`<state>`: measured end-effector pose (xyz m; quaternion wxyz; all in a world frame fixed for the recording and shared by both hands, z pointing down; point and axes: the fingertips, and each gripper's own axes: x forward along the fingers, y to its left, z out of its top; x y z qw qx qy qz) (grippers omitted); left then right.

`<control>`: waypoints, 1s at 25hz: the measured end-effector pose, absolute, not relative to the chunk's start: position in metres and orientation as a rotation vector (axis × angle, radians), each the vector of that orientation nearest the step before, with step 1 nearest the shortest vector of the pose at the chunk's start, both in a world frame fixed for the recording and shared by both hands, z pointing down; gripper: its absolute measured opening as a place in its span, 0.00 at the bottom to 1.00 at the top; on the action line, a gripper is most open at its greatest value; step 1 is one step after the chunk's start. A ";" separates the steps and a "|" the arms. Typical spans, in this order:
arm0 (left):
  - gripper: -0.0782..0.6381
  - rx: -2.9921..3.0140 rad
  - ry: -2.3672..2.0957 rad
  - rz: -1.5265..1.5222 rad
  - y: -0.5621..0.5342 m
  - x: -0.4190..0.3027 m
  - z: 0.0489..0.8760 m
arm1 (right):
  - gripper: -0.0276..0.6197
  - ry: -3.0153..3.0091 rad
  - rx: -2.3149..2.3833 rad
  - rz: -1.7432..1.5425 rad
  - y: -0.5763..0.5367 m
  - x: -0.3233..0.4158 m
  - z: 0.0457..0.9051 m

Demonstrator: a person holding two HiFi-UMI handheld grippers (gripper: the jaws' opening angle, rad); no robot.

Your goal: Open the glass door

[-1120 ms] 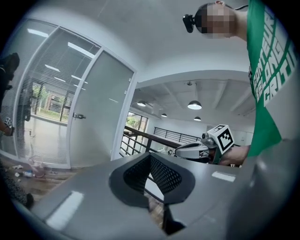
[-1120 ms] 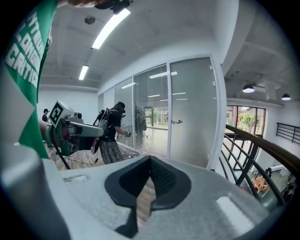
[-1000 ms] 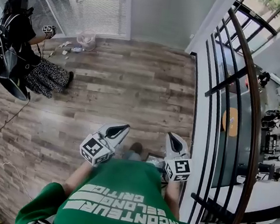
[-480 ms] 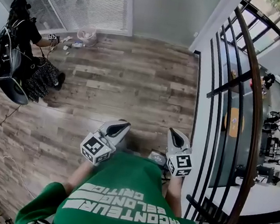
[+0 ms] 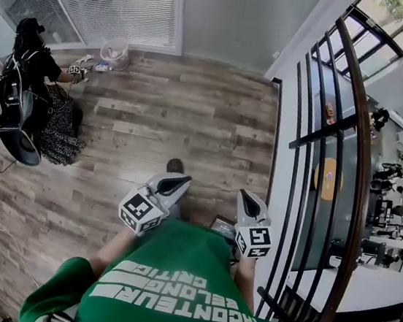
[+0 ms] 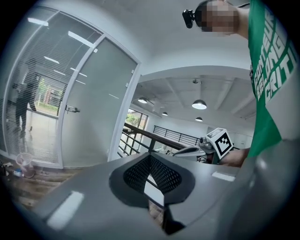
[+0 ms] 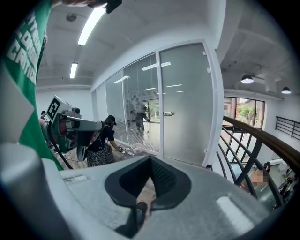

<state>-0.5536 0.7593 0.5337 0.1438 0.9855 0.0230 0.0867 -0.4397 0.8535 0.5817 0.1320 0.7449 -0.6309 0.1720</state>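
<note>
Nearest, a green printed T-shirt [image 5: 169, 292] is seen. Just ahead of it the left gripper [image 5: 177, 181] and the right gripper [image 5: 244, 197] are held side by side above the brown wood-plank floor [image 5: 192, 118]. Both pairs of jaws are pressed together at the tips, and nothing is held between them. A black metal railing with a wooden handrail [image 5: 357, 140] is seen to the right. Farther off on the left, a person in black clothes with a backpack [image 5: 30, 90] is seen near a clear plastic bin [image 5: 116, 51]. At the far wall, the frosted glass door with a metal handle [image 7: 185, 103] is seen shut in its white frame, well apart from both grippers.
</note>
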 end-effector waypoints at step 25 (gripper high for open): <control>0.13 2.819 -0.060 0.256 0.546 -0.458 0.528 | 0.03 -1.788 2.083 0.482 0.672 -0.329 0.564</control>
